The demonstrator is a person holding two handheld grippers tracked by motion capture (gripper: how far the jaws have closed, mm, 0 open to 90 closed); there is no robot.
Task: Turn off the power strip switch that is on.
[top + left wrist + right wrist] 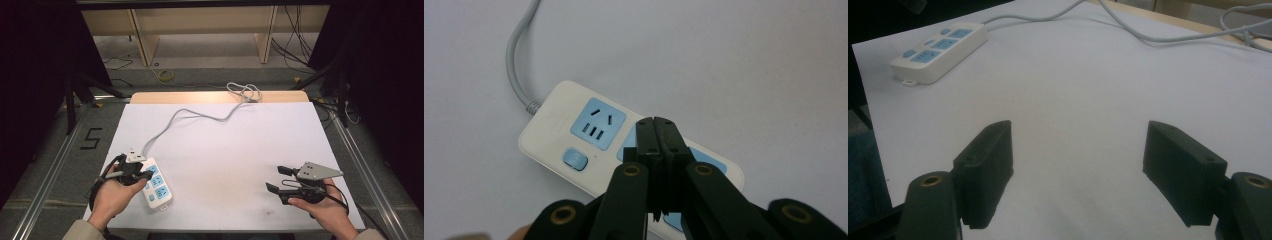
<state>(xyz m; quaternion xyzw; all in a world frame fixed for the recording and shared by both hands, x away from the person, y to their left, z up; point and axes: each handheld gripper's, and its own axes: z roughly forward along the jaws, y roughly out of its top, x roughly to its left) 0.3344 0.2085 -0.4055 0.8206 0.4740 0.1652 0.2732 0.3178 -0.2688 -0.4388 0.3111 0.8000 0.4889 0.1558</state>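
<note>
A white power strip (160, 189) with light-blue sockets lies at the front left of the white table sheet (225, 150), and its grey cable (200, 116) runs off to the back. My left gripper (148, 174) is shut, its jaws pressed together with nothing between them. In the left gripper view its tips (656, 122) hang over the middle socket of the power strip (569, 125), next to the blue switch (575, 160); whether they touch it I cannot tell. My right gripper (274, 178) is open and empty above bare sheet at the front right (1078, 129). The power strip (940, 50) lies far off to its left.
The cable (1148, 35) crosses the back of the sheet and coils at the far table edge (245, 92). Wooden shelving (200, 30) and floor cables lie beyond the table. Metal rails (50, 165) flank both sides.
</note>
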